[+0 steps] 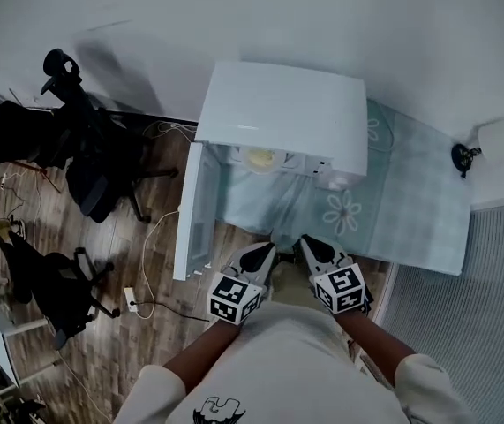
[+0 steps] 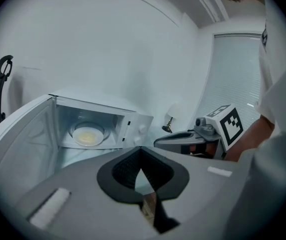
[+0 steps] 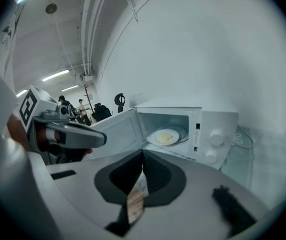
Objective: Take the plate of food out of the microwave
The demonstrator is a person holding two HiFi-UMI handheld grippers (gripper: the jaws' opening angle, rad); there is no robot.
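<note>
The left gripper [image 2: 140,148] and right gripper [image 3: 142,152] each have their jaws closed tip to tip on nothing, side by side and well short of the plate of food [image 1: 260,157], which sits inside the open microwave [image 1: 291,113] at twelve o'clock from them, its door [image 1: 190,219] at their ten o'clock.

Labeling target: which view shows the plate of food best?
Right gripper view: plate of food sits bright and unobstructed inside the open microwave. Left gripper view shows it whole but dimmer. Head view catches only a sliver under the microwave's top.
</note>
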